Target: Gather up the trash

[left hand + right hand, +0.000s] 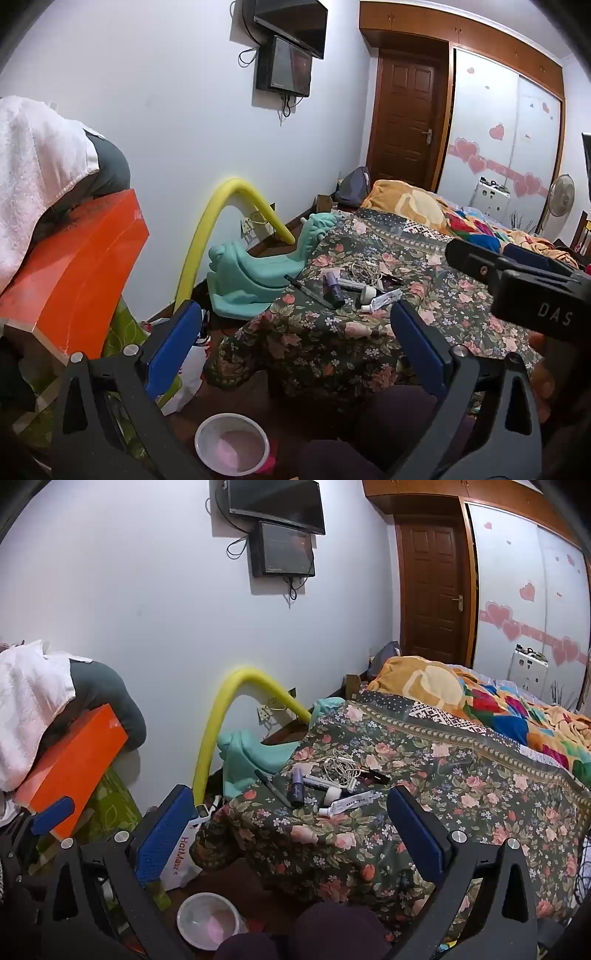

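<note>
A small pile of litter lies on the floral bedspread (424,812): a purple tube (297,786), a black pen (273,788), a white squeezed tube (349,801), a white cap (332,794) and a tangled white cable (341,764). The left wrist view shows the same purple tube (332,290), pen (306,291) and white tube (384,297). My right gripper (291,812) hangs open just short of the pile with nothing between its blue pads. My left gripper (295,332) is open too, equally short of the pile and empty.
On the floor below stands a white bowl (208,925) beside a white HotMax bag (181,853). An orange box (74,760) under towels sits left. A yellow foam tube (221,716) and a teal plastic seat (251,753) stand by the wall. Dark-trousered knees (332,930) show at the bottom.
</note>
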Tool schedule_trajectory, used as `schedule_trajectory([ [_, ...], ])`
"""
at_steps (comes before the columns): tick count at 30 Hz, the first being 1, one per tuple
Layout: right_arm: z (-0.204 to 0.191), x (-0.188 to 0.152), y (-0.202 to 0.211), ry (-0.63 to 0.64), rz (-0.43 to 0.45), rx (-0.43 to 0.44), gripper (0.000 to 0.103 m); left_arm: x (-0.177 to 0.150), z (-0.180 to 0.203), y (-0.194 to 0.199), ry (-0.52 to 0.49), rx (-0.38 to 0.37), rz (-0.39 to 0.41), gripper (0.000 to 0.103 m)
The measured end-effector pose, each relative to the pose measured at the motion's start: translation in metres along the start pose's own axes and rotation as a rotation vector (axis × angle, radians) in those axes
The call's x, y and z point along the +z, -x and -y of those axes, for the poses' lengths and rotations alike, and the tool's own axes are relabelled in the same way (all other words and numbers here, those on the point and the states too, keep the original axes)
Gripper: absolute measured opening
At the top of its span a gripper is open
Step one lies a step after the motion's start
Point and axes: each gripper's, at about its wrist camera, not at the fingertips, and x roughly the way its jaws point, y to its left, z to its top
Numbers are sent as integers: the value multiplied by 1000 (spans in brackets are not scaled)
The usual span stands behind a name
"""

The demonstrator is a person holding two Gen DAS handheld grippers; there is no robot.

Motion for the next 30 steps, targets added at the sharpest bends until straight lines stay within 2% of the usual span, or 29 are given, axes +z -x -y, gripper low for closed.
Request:
schedule_trajectory([
  [10, -1, 0, 2, 4, -1, -5, 103, -4, -8, 3, 34, 6, -6, 103],
  [30, -5, 2, 5, 1, 4, 1, 103, -2, -10, 6, 28, 15, 2, 103],
])
